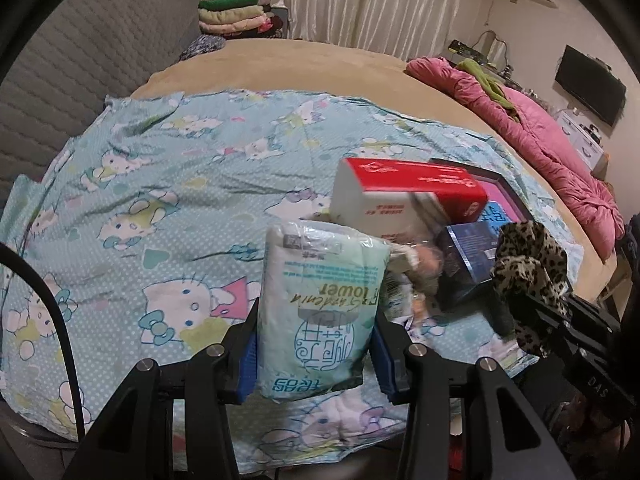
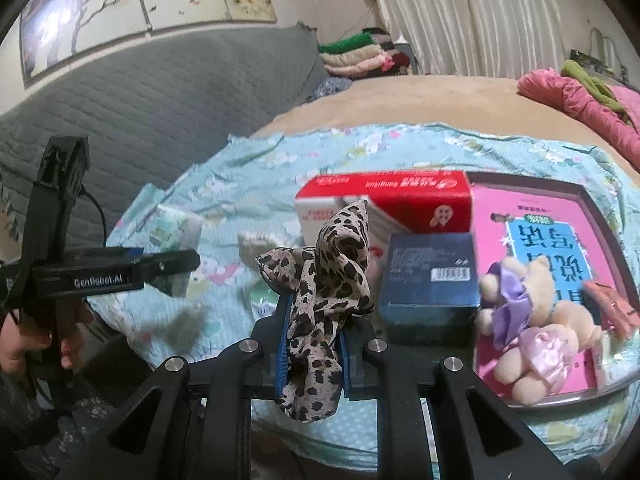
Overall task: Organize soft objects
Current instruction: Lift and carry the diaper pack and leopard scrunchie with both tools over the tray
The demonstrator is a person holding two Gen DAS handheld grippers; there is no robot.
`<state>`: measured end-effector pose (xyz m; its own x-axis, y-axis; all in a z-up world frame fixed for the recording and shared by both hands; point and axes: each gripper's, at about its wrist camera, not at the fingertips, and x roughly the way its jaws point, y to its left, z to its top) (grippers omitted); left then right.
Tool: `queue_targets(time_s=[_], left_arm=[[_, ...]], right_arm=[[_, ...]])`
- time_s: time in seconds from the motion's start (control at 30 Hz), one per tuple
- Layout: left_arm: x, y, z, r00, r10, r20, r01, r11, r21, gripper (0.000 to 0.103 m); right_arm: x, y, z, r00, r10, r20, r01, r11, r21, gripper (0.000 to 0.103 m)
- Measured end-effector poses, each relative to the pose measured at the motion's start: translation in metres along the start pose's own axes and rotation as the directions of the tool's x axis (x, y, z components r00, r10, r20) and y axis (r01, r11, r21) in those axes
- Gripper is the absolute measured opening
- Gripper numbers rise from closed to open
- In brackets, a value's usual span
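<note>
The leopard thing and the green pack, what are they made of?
The leopard-print cloth looks like thin woven fabric, maybe silky: it crumples and droops from the right gripper. The green pack seems to be soft tissues wrapped in shiny plastic film: its top glints and wrinkles, and it dents where the left gripper squeezes it.

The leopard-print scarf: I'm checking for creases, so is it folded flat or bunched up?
Bunched up. The leopard-print scarf is crumpled between the pads of the right gripper, one end sticking up, the other hanging loose.
</note>
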<state>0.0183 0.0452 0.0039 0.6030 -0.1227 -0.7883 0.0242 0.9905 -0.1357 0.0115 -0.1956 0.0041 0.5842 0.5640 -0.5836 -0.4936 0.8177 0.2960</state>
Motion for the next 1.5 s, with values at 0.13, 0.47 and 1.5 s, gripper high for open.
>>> queue_targets(time_s=[0.13,0.47,1.5], left_arm=[[-0.004,-0.022,0.002,1.0,-0.004,-0.006,0.004,0.999,0.042,0.047],[-0.021,-0.073,0.015,0.998,-0.046,0.041,0.041,0.994,0.101,0.047],[-0.024,-0.185,0.045,0.989,-0.147,0.022,0.136,0.957,0.256,0.047]], right_arm=[[-0.009,-0.006,0.004,1.0,-0.006,0.029,0.005,1.0,0.02,0.019],[-0.036,-0.026,0.015,0.988,-0.061,0.14,0.052,0.997,0.065,0.019],[-0.085,-0.097,0.022,0.921,-0.284,0.268,0.218,0.943,0.251,0.019]])
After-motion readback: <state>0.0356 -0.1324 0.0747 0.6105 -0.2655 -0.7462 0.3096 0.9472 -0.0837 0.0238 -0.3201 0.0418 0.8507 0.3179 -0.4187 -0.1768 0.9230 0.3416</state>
